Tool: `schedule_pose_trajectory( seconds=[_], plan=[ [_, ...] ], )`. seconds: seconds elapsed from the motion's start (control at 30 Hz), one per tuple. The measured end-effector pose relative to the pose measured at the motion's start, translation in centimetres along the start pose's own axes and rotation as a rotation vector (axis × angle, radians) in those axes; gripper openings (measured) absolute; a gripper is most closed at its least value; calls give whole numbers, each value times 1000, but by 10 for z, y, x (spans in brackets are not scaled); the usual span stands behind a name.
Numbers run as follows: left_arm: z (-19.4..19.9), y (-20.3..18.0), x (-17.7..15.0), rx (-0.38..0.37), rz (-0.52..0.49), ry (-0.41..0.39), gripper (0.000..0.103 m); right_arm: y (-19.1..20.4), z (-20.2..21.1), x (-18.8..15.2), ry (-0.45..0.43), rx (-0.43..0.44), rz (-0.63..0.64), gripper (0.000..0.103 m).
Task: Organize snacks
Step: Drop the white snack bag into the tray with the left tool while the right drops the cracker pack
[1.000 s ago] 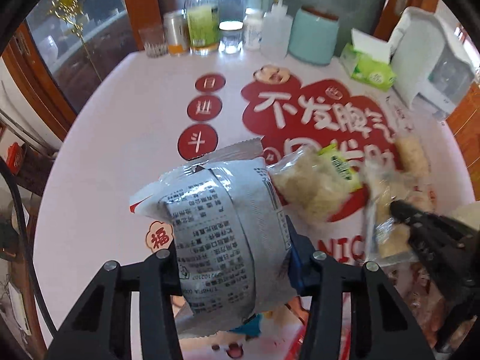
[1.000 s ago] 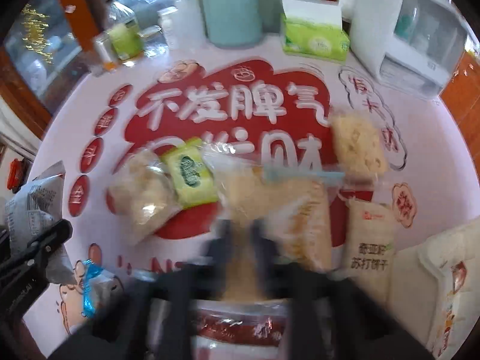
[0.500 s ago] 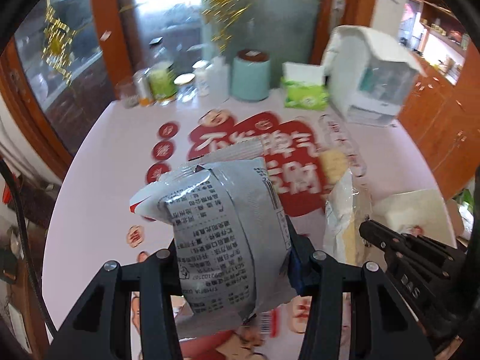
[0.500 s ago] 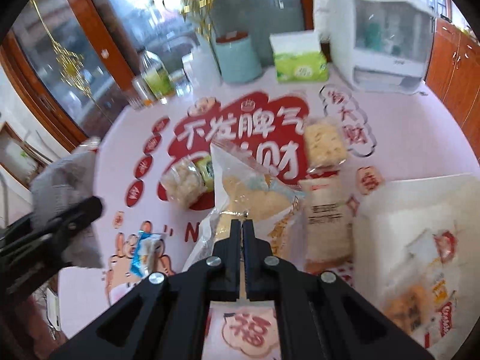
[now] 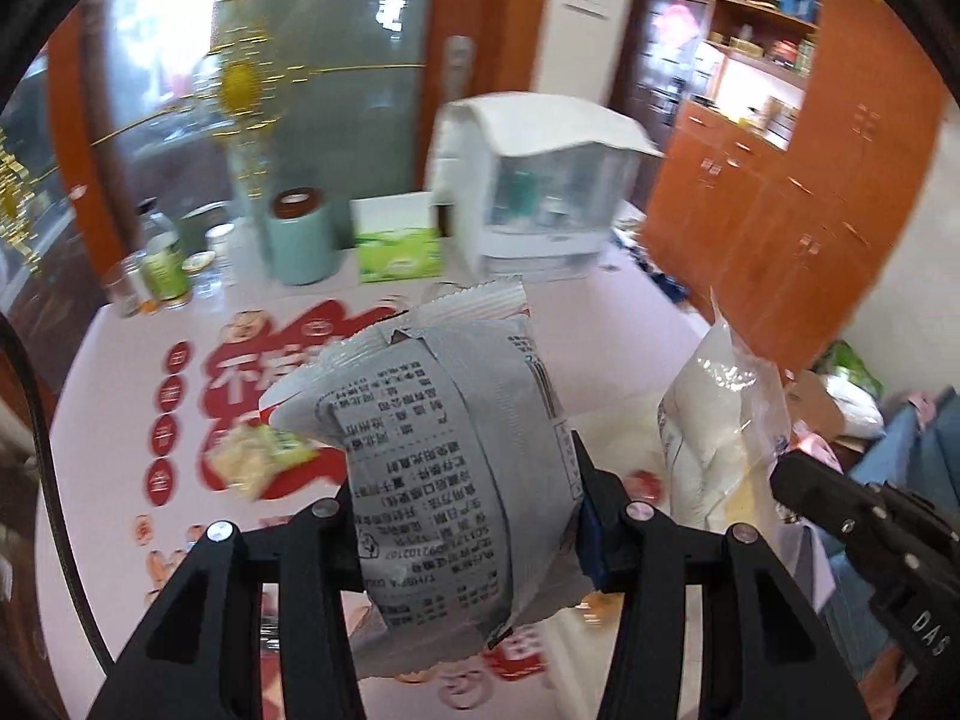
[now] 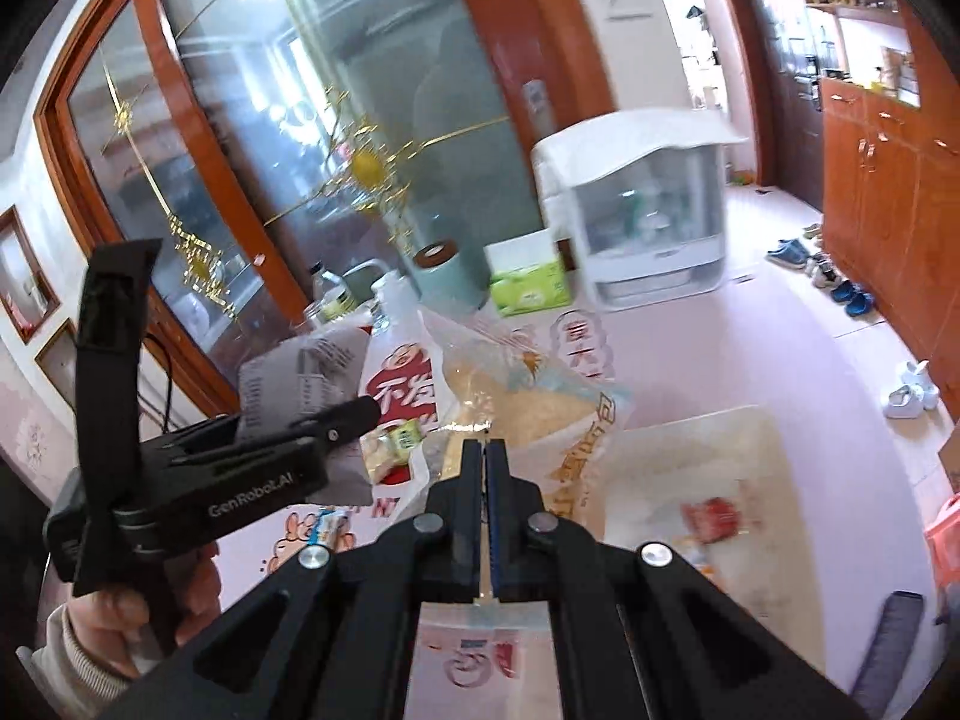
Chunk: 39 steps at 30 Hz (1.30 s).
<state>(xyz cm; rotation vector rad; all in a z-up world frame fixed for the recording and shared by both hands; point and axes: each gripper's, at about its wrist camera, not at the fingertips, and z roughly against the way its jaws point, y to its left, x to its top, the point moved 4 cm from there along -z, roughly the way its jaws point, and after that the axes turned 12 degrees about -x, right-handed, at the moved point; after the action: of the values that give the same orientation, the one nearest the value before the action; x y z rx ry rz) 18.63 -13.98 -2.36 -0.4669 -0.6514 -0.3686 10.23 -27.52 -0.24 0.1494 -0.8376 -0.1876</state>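
Note:
My left gripper (image 5: 465,510) is shut on a grey snack packet (image 5: 444,450) printed with black text, held upright well above the pink table (image 5: 120,396). To its right, my right gripper (image 5: 786,474) pinches a clear bag of pale crumbly snack (image 5: 720,420). In the right wrist view the right gripper (image 6: 485,450) is shut on the edge of that clear bag (image 6: 528,390), which hangs in front of it. The left gripper (image 6: 342,414) with the grey packet (image 6: 300,366) is at the left, held by a person's hand (image 6: 120,612).
A white plastic bag (image 6: 690,468) holding a red packet lies on the table at the right. A green-labelled snack (image 5: 258,450) and a small blue packet (image 6: 327,525) lie loose. At the back stand a teal canister (image 5: 300,240), a tissue box (image 5: 399,246), a white cabinet (image 5: 540,180) and bottles (image 5: 159,270).
Both grippers have risen from the table with their packets and swung to the right. The clear bag has left the tabletop, and the table looks farther away.

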Motion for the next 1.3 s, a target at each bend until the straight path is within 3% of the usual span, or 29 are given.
schedule_pose_trajectory(
  seconds=[0.2,0.33,0.4,0.47,0.5,0.53,0.57,0.6,0.67,1.3],
  plan=[
    [-39,-53,-10,-85,-28,82,48,-59,20,-4,4,-77,-35,1],
    [-64,-79,-21,-105,-68,140,50,-89,12,-18,56,-135,-56,1],
    [-78,-92,-30,-115,-98,188,56,-97,0,-29,104,-148,-52,3],
    [-89,-100,-39,-100,-130,227,79,-104,-11,-40,166,-148,-39,6],
    [-91,-101,-42,-86,-138,231,84,-105,-16,-44,182,-159,-32,8],
    [-93,-103,-45,-73,-142,230,89,-107,-19,-47,192,-173,-29,12],
    [-94,-103,-48,-62,-142,233,91,-109,-22,-51,202,-185,-29,26],
    [-96,-102,-51,-61,-136,243,91,-111,-24,-53,211,-193,-33,40],
    [-98,-97,-55,-62,-123,261,91,-116,-26,-58,225,-204,-48,45],
    [-63,-56,-70,32,-82,240,92,-119,-50,-70,304,-240,-63,45]
  ],
)
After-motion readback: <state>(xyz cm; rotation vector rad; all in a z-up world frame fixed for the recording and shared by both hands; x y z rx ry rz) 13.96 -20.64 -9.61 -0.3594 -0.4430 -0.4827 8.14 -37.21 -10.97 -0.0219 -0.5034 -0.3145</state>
